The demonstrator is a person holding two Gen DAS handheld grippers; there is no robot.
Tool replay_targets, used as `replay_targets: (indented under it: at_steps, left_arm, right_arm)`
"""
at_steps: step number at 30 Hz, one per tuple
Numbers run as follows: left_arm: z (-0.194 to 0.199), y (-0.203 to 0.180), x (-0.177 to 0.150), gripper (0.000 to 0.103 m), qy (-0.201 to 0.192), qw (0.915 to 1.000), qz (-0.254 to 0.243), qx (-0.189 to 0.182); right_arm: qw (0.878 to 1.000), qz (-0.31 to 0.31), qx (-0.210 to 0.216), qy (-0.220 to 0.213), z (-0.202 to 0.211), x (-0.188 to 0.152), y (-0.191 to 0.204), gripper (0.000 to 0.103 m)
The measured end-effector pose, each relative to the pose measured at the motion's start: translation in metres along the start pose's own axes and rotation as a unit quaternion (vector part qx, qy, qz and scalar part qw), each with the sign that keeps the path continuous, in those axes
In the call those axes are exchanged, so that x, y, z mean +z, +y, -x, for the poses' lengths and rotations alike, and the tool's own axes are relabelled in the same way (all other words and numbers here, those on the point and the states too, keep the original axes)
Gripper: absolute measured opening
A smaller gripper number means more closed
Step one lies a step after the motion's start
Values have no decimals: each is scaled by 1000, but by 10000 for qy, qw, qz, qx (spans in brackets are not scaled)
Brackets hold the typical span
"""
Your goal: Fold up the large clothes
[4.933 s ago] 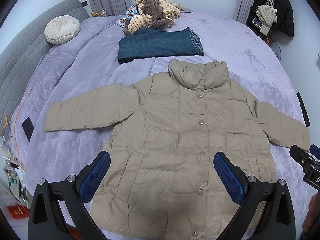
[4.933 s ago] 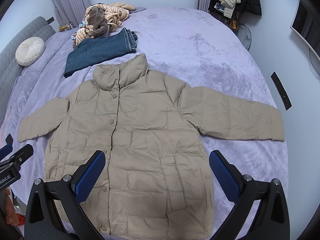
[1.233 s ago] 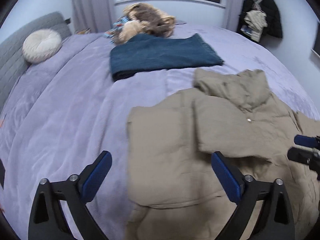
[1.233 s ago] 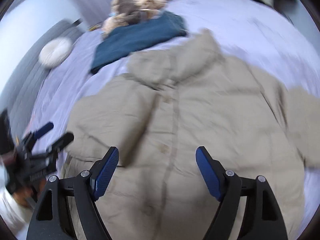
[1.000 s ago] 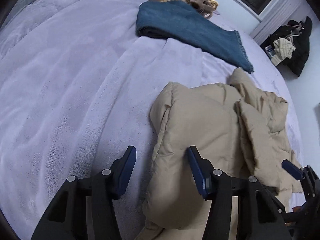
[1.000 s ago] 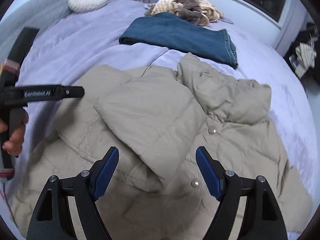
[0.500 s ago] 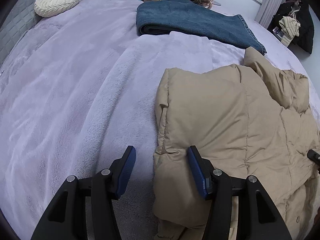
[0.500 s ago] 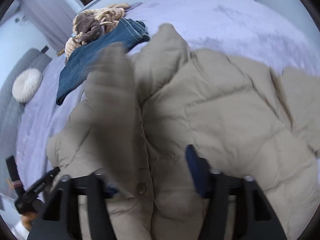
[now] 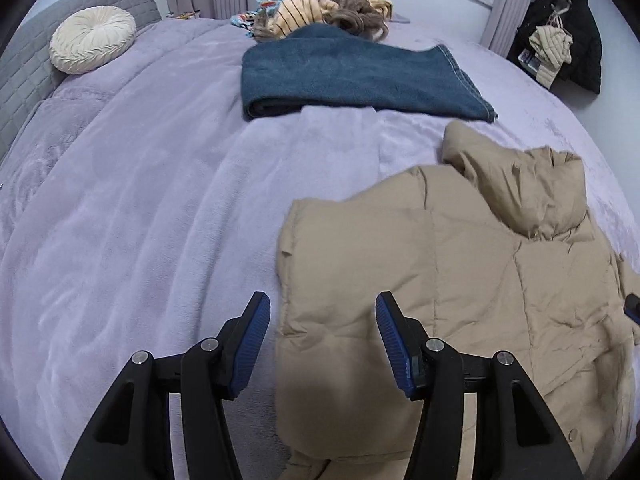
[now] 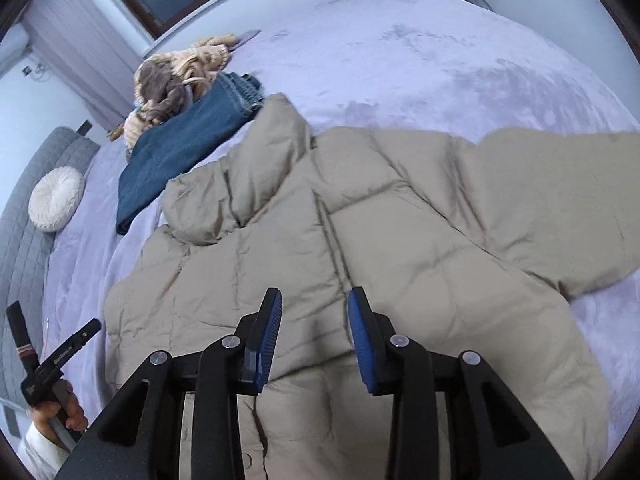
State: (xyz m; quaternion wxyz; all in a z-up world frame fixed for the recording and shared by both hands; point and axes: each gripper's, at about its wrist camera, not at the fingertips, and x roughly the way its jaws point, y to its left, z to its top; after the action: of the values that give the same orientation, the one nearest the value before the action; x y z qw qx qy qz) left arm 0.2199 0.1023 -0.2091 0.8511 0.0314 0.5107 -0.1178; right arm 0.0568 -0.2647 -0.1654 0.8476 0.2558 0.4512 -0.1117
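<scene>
A beige padded jacket [image 9: 460, 280] lies front up on the purple bed cover [image 9: 140, 220]. Its left side is folded in over the front, and its collar [image 9: 532, 188] is rumpled. The other sleeve [image 10: 552, 200] lies spread out to the right. My left gripper [image 9: 324, 340] hangs open above the jacket's folded left edge, touching nothing. My right gripper [image 10: 316, 336] hovers over the jacket's [image 10: 400, 260] middle. Its jaws are opening, and no fabric is pinched between them. In the right wrist view a hand [image 10: 60, 412] holds the left gripper [image 10: 60, 356] at the lower left.
Folded blue jeans [image 9: 352, 76] lie beyond the jacket, with a heap of clothes [image 9: 328, 4] behind them. A round white cushion [image 9: 92, 38] rests by the grey headboard [image 9: 24, 68]. Dark coats [image 9: 572, 28] hang at the far right wall.
Half a second ago the right gripper was carrying a lifted, blurred fold of the jacket; that fold now lies flat and the jaws have parted. The left gripper has pulled back and rolled.
</scene>
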Motion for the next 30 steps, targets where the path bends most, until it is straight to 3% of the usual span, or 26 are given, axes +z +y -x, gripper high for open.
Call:
replay_targets:
  at_steps: [3,5,8,16,30]
  left_arm:
    - [-27,-14,-15,57,273,9991,-54,306]
    - [-33,-14,-21,67,243,9988,4,431]
    - [-33,-11,-19,72,322,9982,119,500]
    - [0,-36,-20,72,426,9957,-229,786]
    - [54,-121,-63,72,635,9946,-420,708]
  right_arm:
    - [9984,462,129,302,-28,2,20,36]
    - [9963,535,-56,668,-55,-5,20,36]
    - [9951,363,-176,904,-71,-13,-2,25]
    - [9968,-323,158,709,-7,-21,-46,40]
    - [9925,-576,347,1019,44,-58,-86,45]
